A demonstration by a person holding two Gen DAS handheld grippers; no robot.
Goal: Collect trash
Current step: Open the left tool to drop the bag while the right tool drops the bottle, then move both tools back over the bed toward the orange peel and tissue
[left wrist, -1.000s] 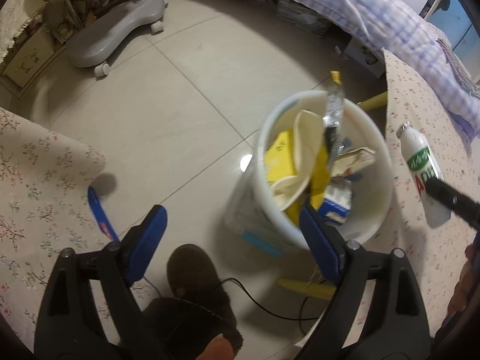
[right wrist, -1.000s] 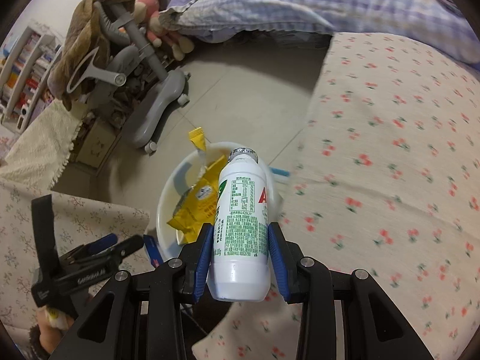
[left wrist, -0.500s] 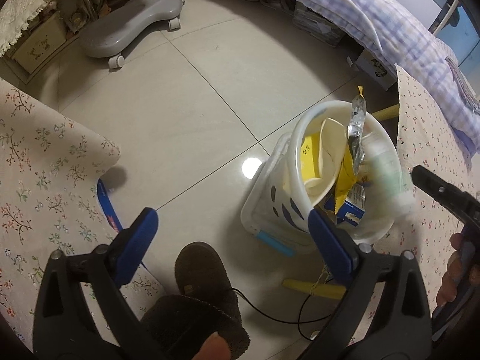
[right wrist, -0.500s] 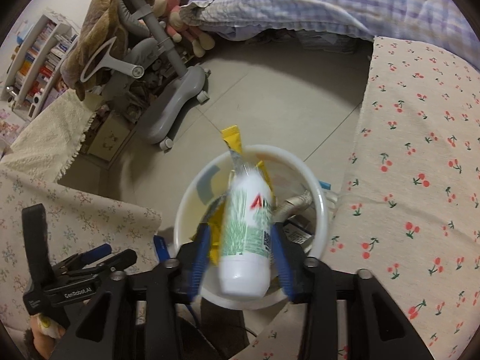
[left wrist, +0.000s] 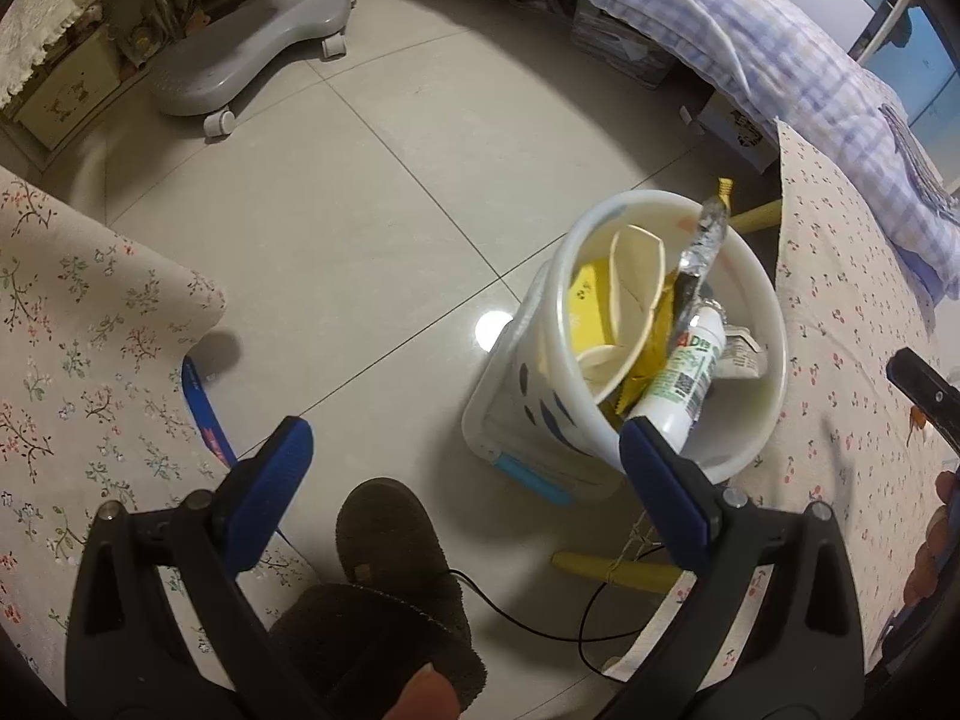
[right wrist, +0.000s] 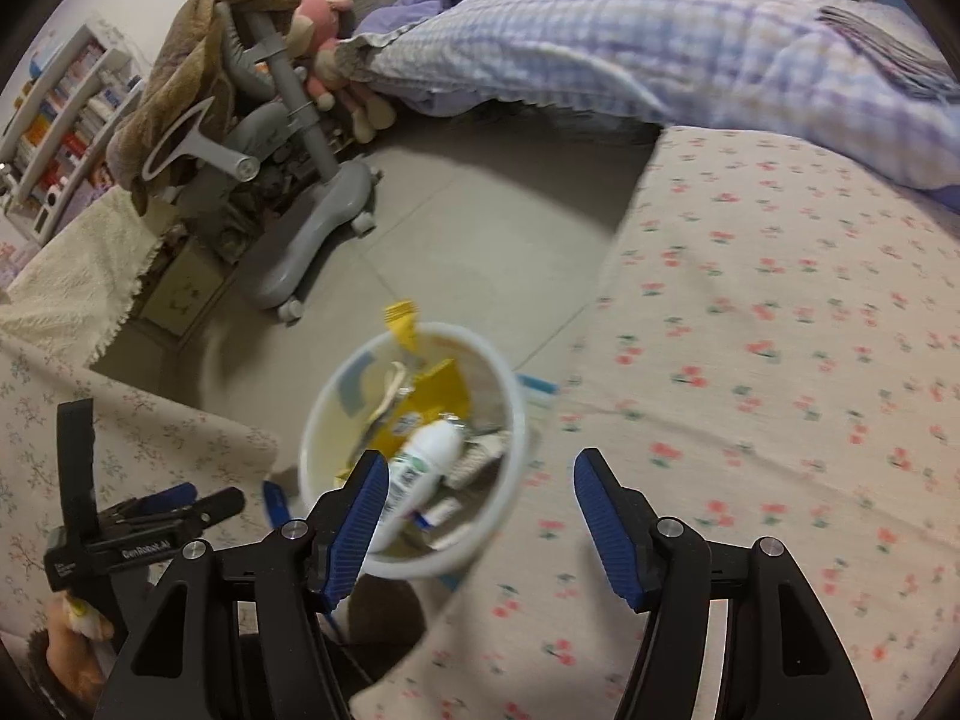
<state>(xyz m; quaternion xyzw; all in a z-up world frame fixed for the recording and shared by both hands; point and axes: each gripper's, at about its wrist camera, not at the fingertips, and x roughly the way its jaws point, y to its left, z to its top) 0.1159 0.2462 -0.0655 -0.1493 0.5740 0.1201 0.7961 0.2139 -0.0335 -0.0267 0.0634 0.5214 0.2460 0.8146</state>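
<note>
A white trash bin stands on the tiled floor, holding yellow wrappers, a paper cup and a foil packet. A white drink bottle with green print lies slanted inside it, free of any grip. My right gripper hovers above the bin's near rim with its jaws opening and nothing between them. Over the floor left of the bin, my left gripper stands open and empty.
A cherry-print cloth covers the surface right of the bin; a floral cloth lies to the left. A grey wheeled chair base stands further back. A dark slipper and a black cable lie below the left gripper.
The right gripper let go of the white bottle, which dropped into the bin; its jaws have spread apart. The left gripper opened slightly wider and stayed in place.
</note>
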